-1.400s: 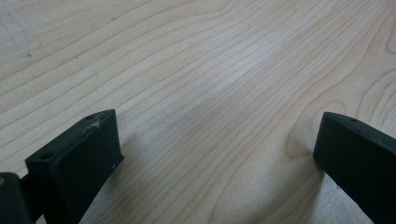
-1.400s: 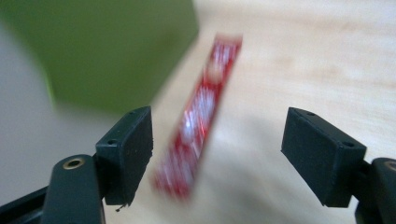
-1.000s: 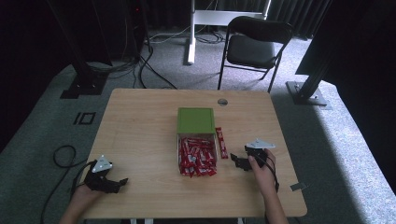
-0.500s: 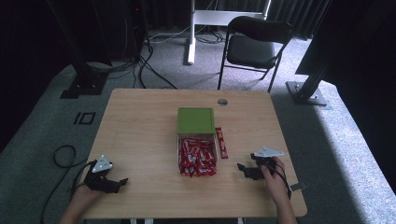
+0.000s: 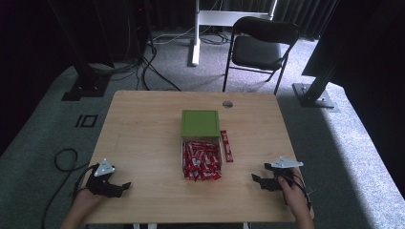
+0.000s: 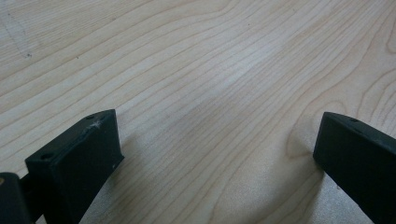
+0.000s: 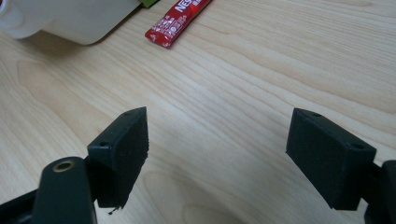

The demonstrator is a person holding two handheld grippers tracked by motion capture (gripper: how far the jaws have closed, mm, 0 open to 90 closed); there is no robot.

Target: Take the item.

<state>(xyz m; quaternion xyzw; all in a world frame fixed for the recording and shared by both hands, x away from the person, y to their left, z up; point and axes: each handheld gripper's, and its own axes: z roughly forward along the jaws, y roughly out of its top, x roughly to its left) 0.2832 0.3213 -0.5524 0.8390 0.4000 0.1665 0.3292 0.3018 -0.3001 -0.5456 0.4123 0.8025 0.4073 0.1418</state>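
Note:
A white box [image 5: 182, 157] full of red sachets [image 5: 202, 160] stands mid-table, its green lid [image 5: 200, 122] lying just behind it. One loose red sachet [image 5: 226, 145] [image 7: 178, 22] lies on the wood right of the box. My right gripper [image 5: 257, 181] [image 7: 217, 140] rests low near the table's front right, jaws open with bare wood between them, pointing toward the box [image 7: 70, 18]. My left gripper [image 5: 125, 186] [image 6: 217, 149] sits at the front left corner, jaws open over bare wood.
The wooden table [image 5: 143, 129] has a small round grommet [image 5: 228, 104] near its far edge. A black folding chair [image 5: 260, 45] stands behind the table. Cables [image 5: 62, 160] trail on the carpet at left. Dark stands flank the table.
My right gripper has drawn back from beside the box toward the table's front right edge. The left gripper has stayed put.

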